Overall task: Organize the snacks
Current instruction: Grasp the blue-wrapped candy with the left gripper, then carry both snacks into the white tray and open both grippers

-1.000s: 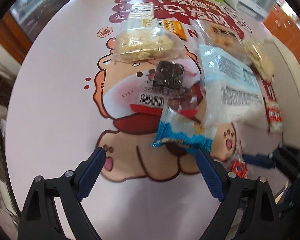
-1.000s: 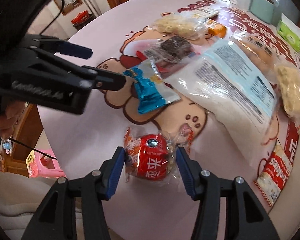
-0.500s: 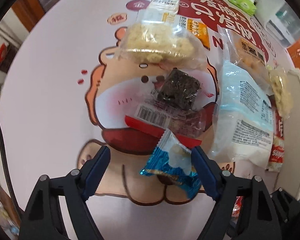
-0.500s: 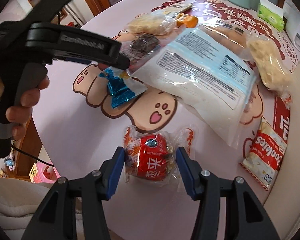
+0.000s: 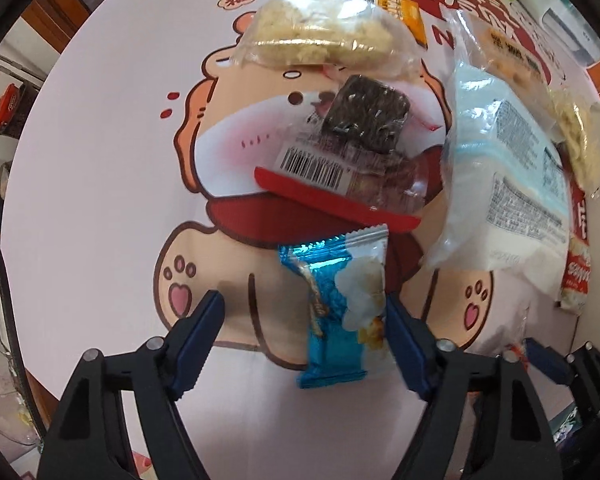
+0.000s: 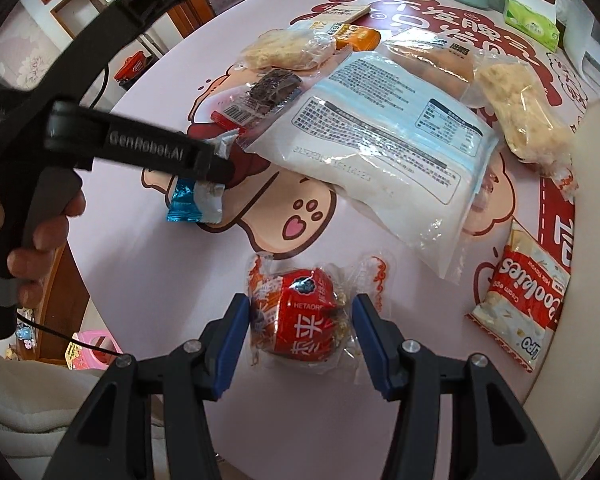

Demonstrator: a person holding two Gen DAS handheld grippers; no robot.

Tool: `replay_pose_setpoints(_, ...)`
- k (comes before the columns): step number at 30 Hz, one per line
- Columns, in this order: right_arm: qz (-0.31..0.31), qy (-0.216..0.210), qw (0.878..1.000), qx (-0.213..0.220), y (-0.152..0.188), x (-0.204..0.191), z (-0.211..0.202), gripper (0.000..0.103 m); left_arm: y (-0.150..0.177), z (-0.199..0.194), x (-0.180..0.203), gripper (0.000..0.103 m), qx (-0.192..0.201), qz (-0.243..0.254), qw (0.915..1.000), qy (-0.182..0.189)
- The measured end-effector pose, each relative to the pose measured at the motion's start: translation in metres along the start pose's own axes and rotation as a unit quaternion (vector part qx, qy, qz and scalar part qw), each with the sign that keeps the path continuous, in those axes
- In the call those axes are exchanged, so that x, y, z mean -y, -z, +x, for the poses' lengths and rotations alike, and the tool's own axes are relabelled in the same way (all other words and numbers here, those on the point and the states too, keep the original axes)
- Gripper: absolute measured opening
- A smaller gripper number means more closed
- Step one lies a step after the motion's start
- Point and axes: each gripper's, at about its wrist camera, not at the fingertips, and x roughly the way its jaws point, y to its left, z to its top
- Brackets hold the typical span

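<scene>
While the left gripper (image 5: 304,320) points down over the table (image 5: 100,160), its jaws have just been closing and stand around the blue snack packet (image 5: 336,312); the right-hand pad (image 5: 404,344) sits at the packet's edge and the left-hand pad is apart from it, so no grip is made. In the right wrist view the same tool, held in a hand (image 6: 32,236), hides the packet's middle, and blue foil (image 6: 192,200) shows below it. With its jaws partly closed, the right gripper (image 6: 300,332) stands around the red wrapped snack (image 6: 304,320); the blue pads lie against the clear wrapper on both sides, and whether they squeeze it cannot be told. Both packets rest on the pink printed table surface, near its front edge. Beyond the blue packet lie a dark bar in a clear wrapper with a barcode (image 5: 364,124), then a pale crumbly block in clear film (image 5: 320,36). A large white-and-blue bag (image 6: 384,132) lies just beside them, with a red-and-white biscuit packet (image 6: 520,304) nearer the table's right edge.
</scene>
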Motion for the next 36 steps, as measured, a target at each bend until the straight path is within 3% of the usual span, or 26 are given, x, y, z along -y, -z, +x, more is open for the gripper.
replay_pose_setpoints(3, 0.001, -0.002, 1.000, 0.001, 0.001, 0.001, -0.001, 0.053, 0.003, -0.006, 0.002, 0.050, 0.013, 0.013, 0.9998, 0.001)
replay_pose_setpoints(4, 0.001, -0.003, 1.000, 0.002, 0.002, 0.001, -0.001, 0.053, 0.003, -0.008, 0.004, 0.035, 0.018, 0.020, 0.9996, 0.002)
replay_pose_setpoints(5, 0.000, -0.003, 1.000, 0.002, 0.003, 0.001, -0.002, 0.053, 0.002, -0.010, 0.007, 0.029, 0.019, 0.023, 0.9996, 0.002)
replay_pose_setpoints(10, -0.001, -0.002, 1.000, 0.006, 0.007, 0.000, -0.007, 0.052, 0.012, -0.021, 0.014, 0.028, 0.024, 0.039, 0.9989, 0.004)
replay_pose_setpoints(17, 0.005, 0.000, 0.999, 0.039, 0.009, 0.005, -0.037, 0.052, 0.030, -0.064, 0.049, 0.028, 0.064, 0.121, 0.9905, -0.010)
replay_pose_setpoints(22, 0.017, 0.001, 0.997, 0.082, 0.008, 0.013, -0.075, 0.052, 0.041, -0.110, 0.089, 0.028, 0.121, 0.177, 0.9764, -0.023)
replay_pose_setpoints(28, 0.028, 0.016, 0.990, 0.140, 0.015, 0.024, -0.125, 0.052, 0.043, -0.148, 0.124, 0.028, 0.175, 0.223, 0.9591, -0.009)
replay_pose_setpoints(36, 0.061, 0.047, 0.978, 0.196, 0.038, 0.052, -0.181, 0.052, 0.048, -0.176, 0.187, 0.028, 0.205, 0.272, 0.9400, 0.019)
